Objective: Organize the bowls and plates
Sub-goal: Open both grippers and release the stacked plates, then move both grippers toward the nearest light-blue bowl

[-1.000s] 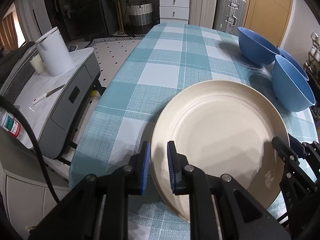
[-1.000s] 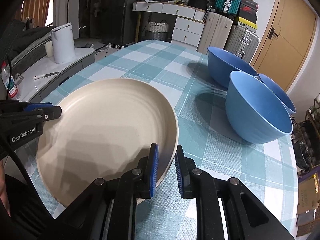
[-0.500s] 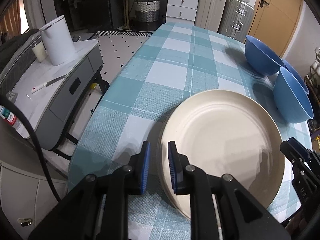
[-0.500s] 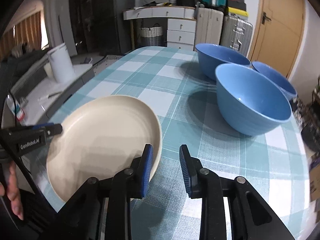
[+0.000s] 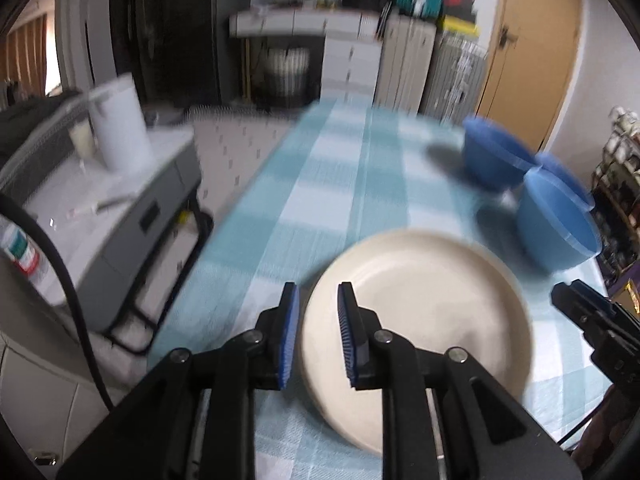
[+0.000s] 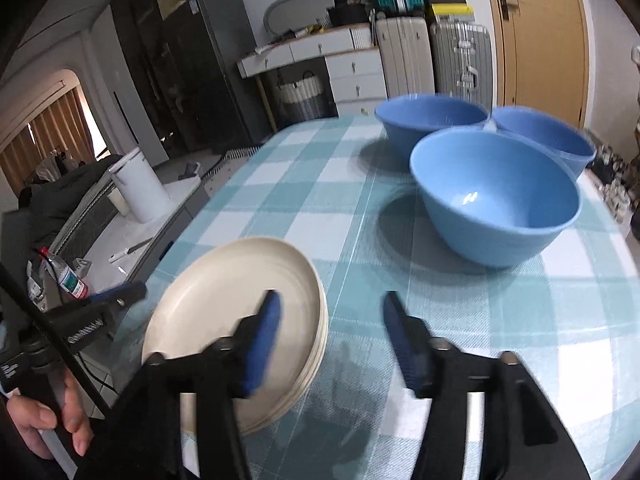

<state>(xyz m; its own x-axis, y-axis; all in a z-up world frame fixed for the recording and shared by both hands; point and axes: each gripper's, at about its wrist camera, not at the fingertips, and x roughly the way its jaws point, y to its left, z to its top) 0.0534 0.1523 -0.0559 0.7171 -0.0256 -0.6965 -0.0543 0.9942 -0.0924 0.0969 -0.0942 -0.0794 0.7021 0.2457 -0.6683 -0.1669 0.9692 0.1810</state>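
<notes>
- Left wrist: our left gripper [image 5: 318, 332] is opening, jaws clear of the cream plates [image 5: 420, 316] stacked at the table's [image 5: 332, 184] near edge.
- Right wrist: our right gripper [image 6: 330, 336] spreads wide, empty; plates look settled, so the blue bowls [image 6: 496, 204] toward the far right edge probably need nesting next.

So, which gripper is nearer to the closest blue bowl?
Right. The right gripper is beside the plates, just short of the bowl. The left gripper is beyond the plates' far side.
</notes>
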